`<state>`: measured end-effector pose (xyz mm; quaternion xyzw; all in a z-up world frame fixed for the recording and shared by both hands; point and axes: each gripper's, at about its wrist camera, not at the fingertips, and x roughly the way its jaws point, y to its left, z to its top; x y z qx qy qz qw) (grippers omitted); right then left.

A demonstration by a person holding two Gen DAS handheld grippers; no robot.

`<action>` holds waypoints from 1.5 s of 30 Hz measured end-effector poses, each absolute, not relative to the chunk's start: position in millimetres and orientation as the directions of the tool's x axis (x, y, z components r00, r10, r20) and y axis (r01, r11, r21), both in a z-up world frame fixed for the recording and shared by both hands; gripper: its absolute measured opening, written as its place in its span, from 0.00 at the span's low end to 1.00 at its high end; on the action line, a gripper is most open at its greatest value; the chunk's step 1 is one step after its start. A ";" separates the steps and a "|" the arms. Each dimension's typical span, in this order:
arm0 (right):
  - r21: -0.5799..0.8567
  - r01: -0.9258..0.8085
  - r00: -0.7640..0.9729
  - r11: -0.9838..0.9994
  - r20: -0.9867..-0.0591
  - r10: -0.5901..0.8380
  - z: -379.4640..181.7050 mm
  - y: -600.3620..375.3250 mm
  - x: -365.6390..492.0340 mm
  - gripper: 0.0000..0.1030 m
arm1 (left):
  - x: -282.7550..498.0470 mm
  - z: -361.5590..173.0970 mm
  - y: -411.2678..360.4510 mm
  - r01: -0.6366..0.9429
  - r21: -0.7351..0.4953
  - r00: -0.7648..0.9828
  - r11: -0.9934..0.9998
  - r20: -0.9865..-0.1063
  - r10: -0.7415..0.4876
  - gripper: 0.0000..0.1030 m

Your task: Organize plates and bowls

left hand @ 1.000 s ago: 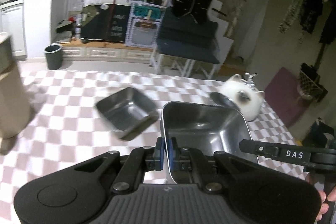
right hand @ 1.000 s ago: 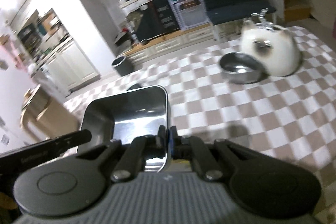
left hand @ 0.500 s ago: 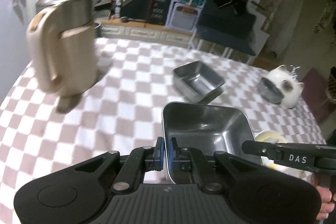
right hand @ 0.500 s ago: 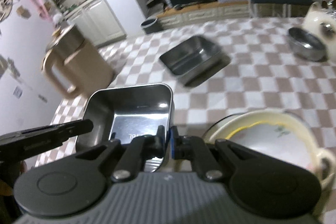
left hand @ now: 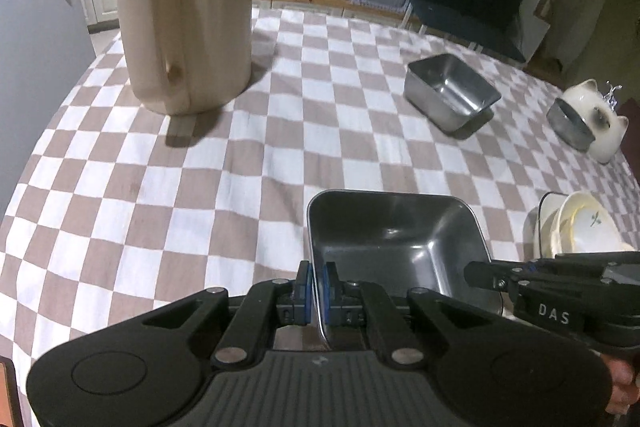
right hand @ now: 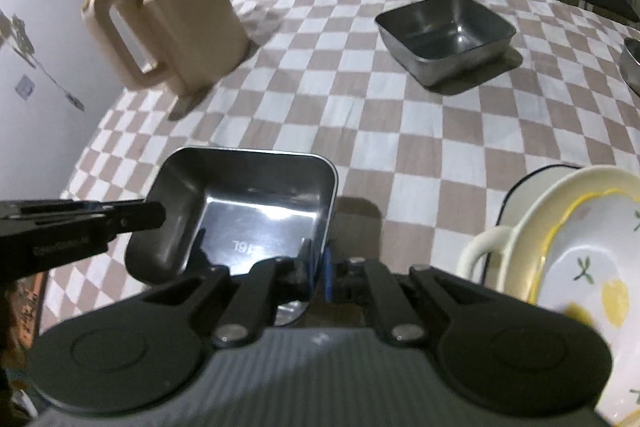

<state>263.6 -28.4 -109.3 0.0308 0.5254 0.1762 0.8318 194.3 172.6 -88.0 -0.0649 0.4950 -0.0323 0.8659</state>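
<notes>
A square steel tray [left hand: 394, 241] is held near the table's front edge by both grippers. My left gripper [left hand: 316, 285] is shut on its left rim. My right gripper [right hand: 318, 269] is shut on its right rim; the tray also shows in the right wrist view [right hand: 244, 215]. A second square steel tray [left hand: 450, 95] sits further back on the checked cloth and shows in the right wrist view too [right hand: 446, 31]. A stack of cream plates and bowls [right hand: 580, 267] stands at the right, also seen in the left wrist view [left hand: 580, 227].
A tall beige jug [left hand: 188, 11] stands at the back left, also in the right wrist view [right hand: 168, 19]. A round steel bowl [left hand: 570, 125] leans by a white cat figurine [left hand: 600, 121] at the far right. The checked tablecloth [left hand: 200, 167] covers the table.
Both grippers have carried the steel tray back and left toward the front edge. The jug and the plate stack have come into view; the second tray and the figurine now look further off.
</notes>
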 end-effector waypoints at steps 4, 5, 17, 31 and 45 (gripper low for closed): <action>0.230 -0.253 0.373 0.940 -0.873 0.314 -116.5 -22.9 264.8 0.06 | 197.0 -95.3 175.9 -0.008 -0.140 0.491 0.990 -0.863 -0.118 0.05; 0.231 -0.251 0.370 0.940 -0.874 0.314 -117.2 -22.5 265.9 0.06 | 197.5 -97.2 176.8 -0.008 -0.140 0.487 0.990 -0.865 -0.118 0.05; 0.198 -0.289 0.373 0.936 -0.878 0.301 -122.6 -12.4 265.0 0.08 | 202.1 -106.6 181.2 -0.004 -0.144 0.461 0.990 -0.878 -0.126 0.10; 0.202 -0.366 0.476 0.908 -0.798 0.369 -80.1 -34.6 271.1 0.64 | 209.0 -74.4 186.2 -0.092 -0.211 0.551 0.973 -0.825 -0.126 0.73; 0.148 -0.267 0.712 0.952 -0.636 0.299 -39.6 -118.1 314.0 0.99 | 255.0 -60.8 122.0 -0.126 -0.329 0.660 0.936 -0.732 -0.168 1.00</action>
